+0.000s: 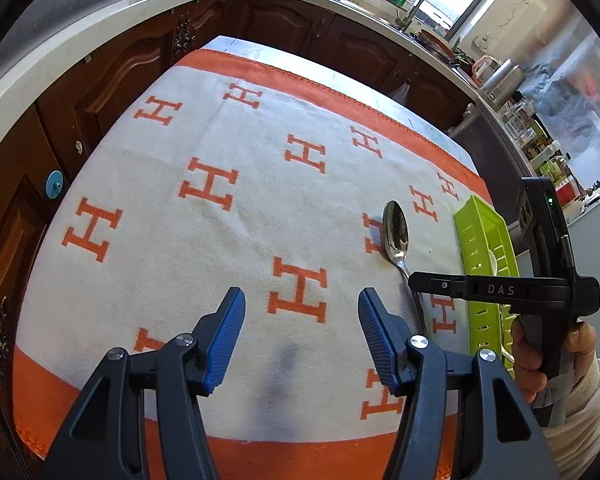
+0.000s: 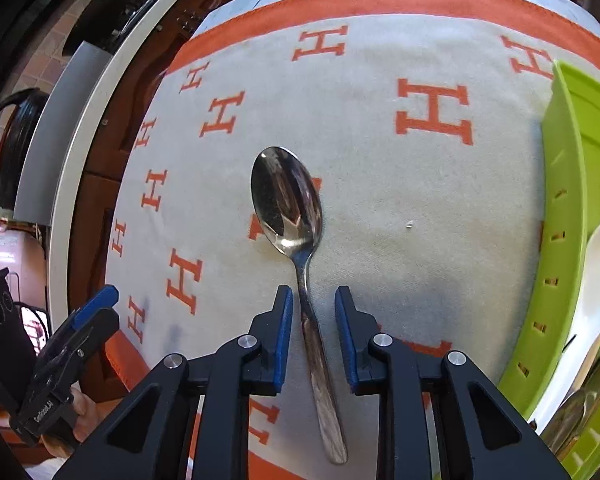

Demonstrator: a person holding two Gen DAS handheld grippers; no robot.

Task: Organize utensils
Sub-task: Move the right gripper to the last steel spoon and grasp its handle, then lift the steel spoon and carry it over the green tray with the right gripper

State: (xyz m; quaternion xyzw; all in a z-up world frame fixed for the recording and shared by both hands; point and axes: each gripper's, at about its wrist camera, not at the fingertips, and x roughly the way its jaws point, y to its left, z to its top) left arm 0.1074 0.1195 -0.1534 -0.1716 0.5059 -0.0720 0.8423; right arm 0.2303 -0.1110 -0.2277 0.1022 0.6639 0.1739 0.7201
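My right gripper (image 2: 314, 300) straddles the spoon (image 2: 296, 236) handle, pads spread and not yet pinching; its length runs straight ahead between them.

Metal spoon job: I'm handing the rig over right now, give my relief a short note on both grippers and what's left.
Right gripper: jaws straddle the metal spoon's handle, pads not yet pressing; nothing held.
Left gripper: open, empty, over bare cloth.
Spoon lies flat on the cloth, bowl pointing away, just left of the green tray.
Done: the tray already holds a white spoon and other utensils.
Left: close on the handle, lift, place the spoon in the tray.
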